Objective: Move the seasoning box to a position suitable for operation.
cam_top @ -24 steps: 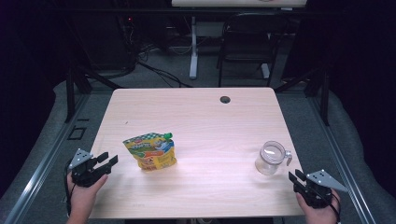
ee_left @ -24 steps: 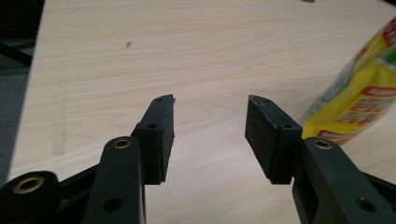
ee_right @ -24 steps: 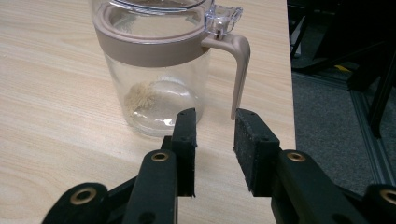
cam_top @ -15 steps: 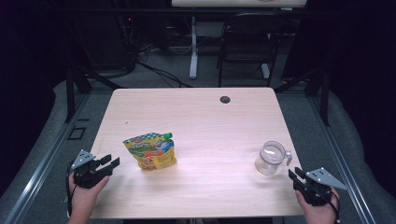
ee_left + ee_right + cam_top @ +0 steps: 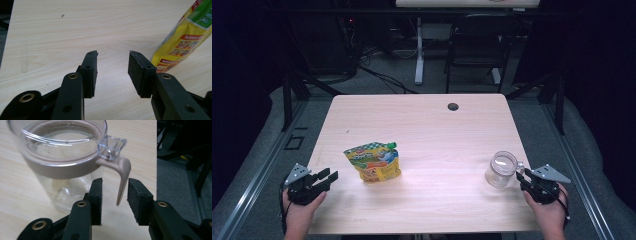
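At the counter's (image 5: pixel 427 120) seven o'clock corner, the left gripper (image 5: pixel 330 177) rests with its fingers (image 5: pixel 90 71) apart around bare wood. Just toward its two o'clock stands the yellow snack pouch (image 5: pixel 373 162), upright with a green cap. At four o'clock sits the clear jar (image 5: pixel 501 169), its tan clasp lever (image 5: pixel 123 178) hanging between the right gripper's (image 5: pixel 521 175) parted fingers (image 5: pixel 97 198), not yet pinched.

The table (image 5: pixel 422 135) is lit brightly from above, and the room around it is left dark. A soft shine is seen on the wood just past the jar (image 5: pixel 62 165). The jar's rim is blurred close to the right gripper (image 5: pixel 114 195). The high view is grainy.
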A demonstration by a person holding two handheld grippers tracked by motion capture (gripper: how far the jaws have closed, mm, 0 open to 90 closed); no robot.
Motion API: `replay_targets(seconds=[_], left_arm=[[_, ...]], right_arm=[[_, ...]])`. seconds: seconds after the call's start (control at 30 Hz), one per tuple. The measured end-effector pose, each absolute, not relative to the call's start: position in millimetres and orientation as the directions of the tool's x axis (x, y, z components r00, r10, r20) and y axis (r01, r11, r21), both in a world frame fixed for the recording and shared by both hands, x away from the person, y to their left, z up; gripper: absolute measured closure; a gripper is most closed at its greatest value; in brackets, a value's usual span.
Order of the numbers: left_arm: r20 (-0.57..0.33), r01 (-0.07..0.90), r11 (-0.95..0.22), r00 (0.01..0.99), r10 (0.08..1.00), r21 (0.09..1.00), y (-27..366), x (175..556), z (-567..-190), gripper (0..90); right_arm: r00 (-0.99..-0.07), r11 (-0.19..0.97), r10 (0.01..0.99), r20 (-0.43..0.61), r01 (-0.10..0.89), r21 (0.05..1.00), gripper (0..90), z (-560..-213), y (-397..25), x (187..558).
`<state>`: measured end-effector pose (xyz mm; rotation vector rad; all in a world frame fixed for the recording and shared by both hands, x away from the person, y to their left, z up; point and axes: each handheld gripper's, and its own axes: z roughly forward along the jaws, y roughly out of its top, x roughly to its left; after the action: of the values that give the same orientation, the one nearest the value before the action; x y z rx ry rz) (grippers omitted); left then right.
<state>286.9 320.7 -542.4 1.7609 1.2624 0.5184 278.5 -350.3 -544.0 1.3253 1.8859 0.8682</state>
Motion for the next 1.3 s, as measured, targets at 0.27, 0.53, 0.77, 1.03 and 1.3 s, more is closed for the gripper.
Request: replay_targets(seconds=[0.27,0.53,0.77,1.03,1.3], left_arm=[[-0.162,0.551,-0.088,0.389,0.907,0.830,322,287,-545,61.4],[-0.154,0.551,-0.098,0.393,0.907,0.829,322,286,-545,61.9],[-0.151,0.547,-0.098,0.392,0.907,0.831,322,286,-545,62.4],[-0.150,0.549,-0.099,0.391,0.908,0.830,321,288,-546,62.6],[-0.150,0.551,-0.100,0.390,0.909,0.829,321,289,-546,63.0]], right_arm=[[-0.258,0.248,0.957,-0.130,0.504,0.827,69.6,-551,-353,294],[-0.222,0.188,0.971,-0.086,0.492,0.850,79.2,-552,-353,293],[-0.129,0.120,0.990,-0.062,0.504,0.856,81.9,-550,-344,294],[-0.081,0.107,0.994,-0.077,0.493,0.864,84.9,-549,-335,295],[-0.060,0.053,0.998,-0.028,0.488,0.871,85.7,-545,-326,293]])
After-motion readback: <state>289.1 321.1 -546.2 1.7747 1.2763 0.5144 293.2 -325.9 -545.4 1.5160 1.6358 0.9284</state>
